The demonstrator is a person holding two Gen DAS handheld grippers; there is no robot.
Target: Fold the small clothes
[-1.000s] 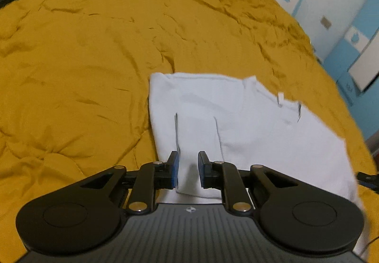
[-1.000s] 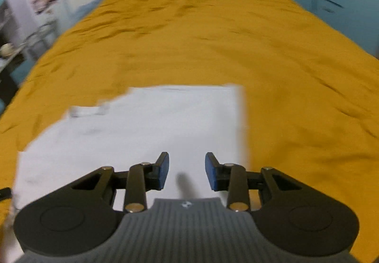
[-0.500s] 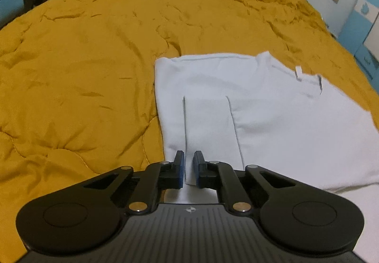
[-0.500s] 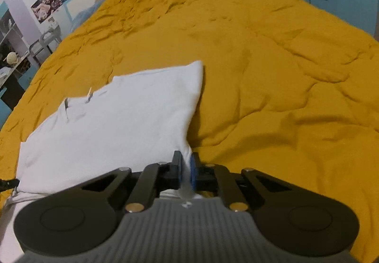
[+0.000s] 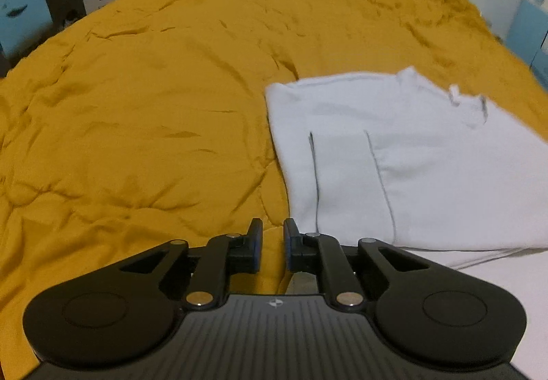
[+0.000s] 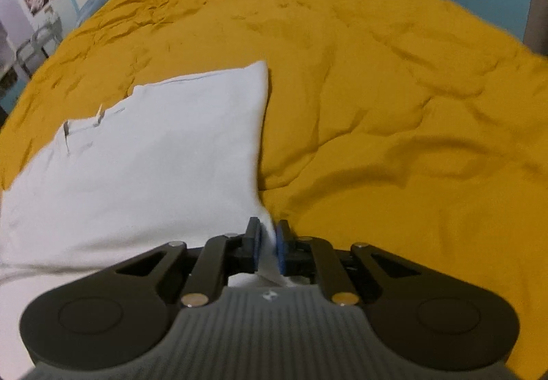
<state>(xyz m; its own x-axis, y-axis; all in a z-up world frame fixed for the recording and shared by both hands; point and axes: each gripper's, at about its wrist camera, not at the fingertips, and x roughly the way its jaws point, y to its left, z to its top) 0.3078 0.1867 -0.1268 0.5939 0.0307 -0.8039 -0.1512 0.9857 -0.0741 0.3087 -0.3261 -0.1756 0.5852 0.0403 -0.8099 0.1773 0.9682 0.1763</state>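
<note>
**Left gripper slid off the shirt**

Your left gripper (image 5: 273, 244) has shifted left since a moment ago — its narrow gap now holds nothing, over the yellow blanket (image 5: 144, 99). On that blanket lies the white shirt (image 5: 404, 160), partly folded. Your right gripper (image 6: 267, 248) stays clamped on the shirt's corner.

A mustard-yellow quilt (image 5: 154, 106) (rumpled, creased all over) covers the bed, and one white garment (image 5: 394, 154) lies on it, centre-right of frame.
</note>
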